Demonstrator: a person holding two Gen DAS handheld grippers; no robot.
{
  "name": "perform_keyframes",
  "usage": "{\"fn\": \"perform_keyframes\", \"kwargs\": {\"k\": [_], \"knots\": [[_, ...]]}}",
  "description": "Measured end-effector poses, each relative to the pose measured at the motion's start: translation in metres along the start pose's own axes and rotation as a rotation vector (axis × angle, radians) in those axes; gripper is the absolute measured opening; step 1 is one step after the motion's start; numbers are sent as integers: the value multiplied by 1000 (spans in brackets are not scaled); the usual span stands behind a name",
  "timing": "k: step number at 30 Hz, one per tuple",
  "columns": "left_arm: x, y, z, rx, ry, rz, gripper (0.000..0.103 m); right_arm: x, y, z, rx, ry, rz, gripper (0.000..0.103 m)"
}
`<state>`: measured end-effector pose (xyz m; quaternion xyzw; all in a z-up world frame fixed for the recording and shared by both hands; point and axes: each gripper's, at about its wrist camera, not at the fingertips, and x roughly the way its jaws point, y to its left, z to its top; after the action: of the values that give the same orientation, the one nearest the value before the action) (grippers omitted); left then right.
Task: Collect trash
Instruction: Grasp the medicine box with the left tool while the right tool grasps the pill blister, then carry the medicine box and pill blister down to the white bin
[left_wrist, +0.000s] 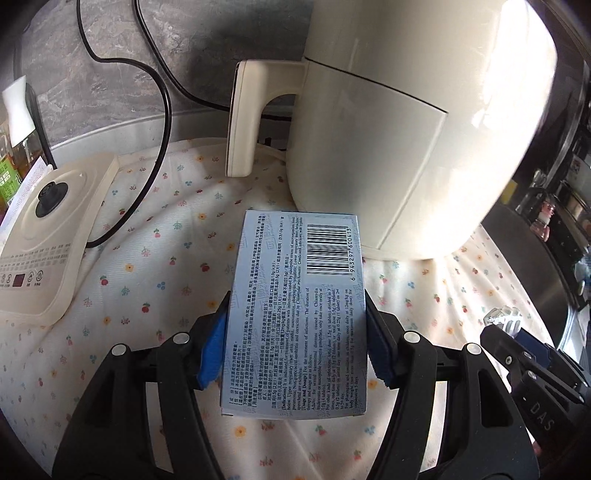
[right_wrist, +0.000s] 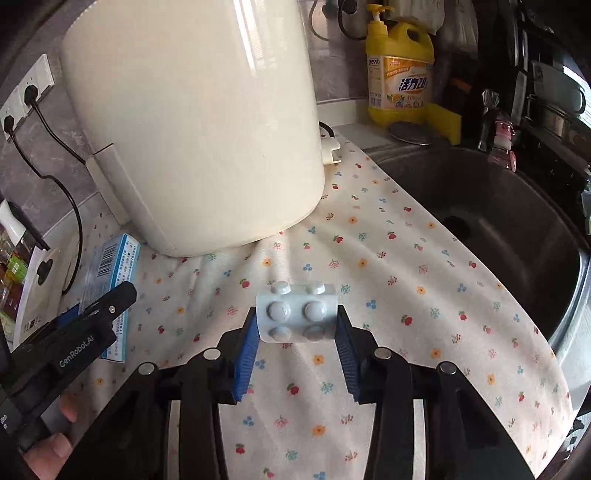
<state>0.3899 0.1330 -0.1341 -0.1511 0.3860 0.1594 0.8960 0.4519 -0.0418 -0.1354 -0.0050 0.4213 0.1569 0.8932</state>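
Observation:
My left gripper (left_wrist: 295, 332) is shut on a pale blue medicine box (left_wrist: 295, 306) with a barcode, held just above the floral cloth (left_wrist: 155, 266). The same box shows at the left of the right wrist view (right_wrist: 107, 280), with the left gripper (right_wrist: 74, 332) on it. My right gripper (right_wrist: 295, 332) is shut on a small blister pack of white pills (right_wrist: 297, 312), bent between the blue pads, above the cloth (right_wrist: 388, 295). The right gripper shows at the right edge of the left wrist view (left_wrist: 517, 332).
A large cream appliance (left_wrist: 406, 129) stands just behind the box; it also fills the right wrist view (right_wrist: 192, 122). A cream base unit (left_wrist: 48, 240) with black cords lies left. A steel sink (right_wrist: 498, 229) is at right, a yellow detergent bottle (right_wrist: 400, 70) behind it.

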Motion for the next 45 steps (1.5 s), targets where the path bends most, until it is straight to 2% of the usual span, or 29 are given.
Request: {"fn": "perform_keyframes", "kwargs": {"k": [10,16,29,35,45], "knots": [[-45,-24,-31,56,-23,-41,64,-64,-20,-39,37,-47,1,40],[-86,-48,-60,131,-48,-110,64,-118,-43,-71,86,-85,-7,40],[-146,-110,-137,284,-18,-252,64,-216,-106,-161,218,-126,-86,40],[-162,-140,-176,350,9,-299,64,-241,-136,-203,273,-120,-124,40],[-173,-178,-240,435,84,-340,64,-259,-184,-269,356,-74,-165,40]]}}
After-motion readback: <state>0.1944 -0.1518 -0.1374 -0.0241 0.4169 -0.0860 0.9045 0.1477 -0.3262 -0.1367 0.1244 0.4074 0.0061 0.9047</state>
